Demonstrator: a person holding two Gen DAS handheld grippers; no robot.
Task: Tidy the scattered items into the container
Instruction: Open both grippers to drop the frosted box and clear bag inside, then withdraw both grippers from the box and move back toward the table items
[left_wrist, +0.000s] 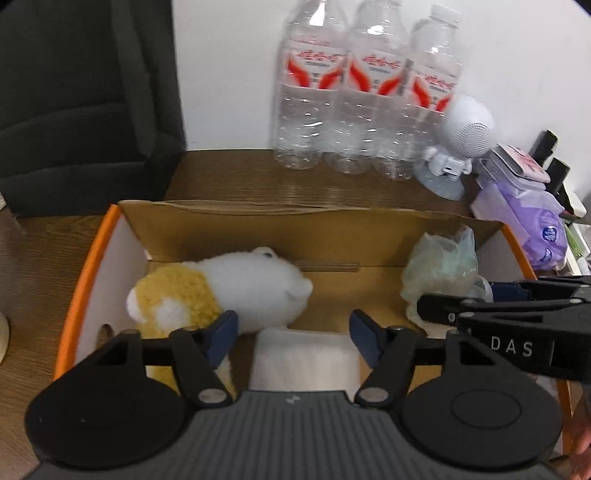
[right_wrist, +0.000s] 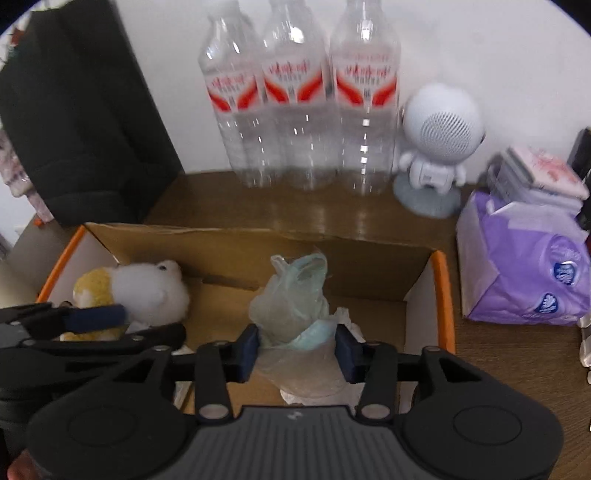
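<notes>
Box (left_wrist: 92, 258) already holds your plush toy (left_wrist: 229, 291), white cloth (left_wrist: 306, 358) and plastic bag (right_wrist: 291, 299); left gripper (left_wrist: 291, 332) gapes empty, right gripper (right_wrist: 295, 349) straddles the bag, grip uncertain. Little seems left.

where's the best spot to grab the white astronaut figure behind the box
Grip the astronaut figure at its narrow body, under the big round head, coming from the front over the box. Bottles crowd its left.
</notes>
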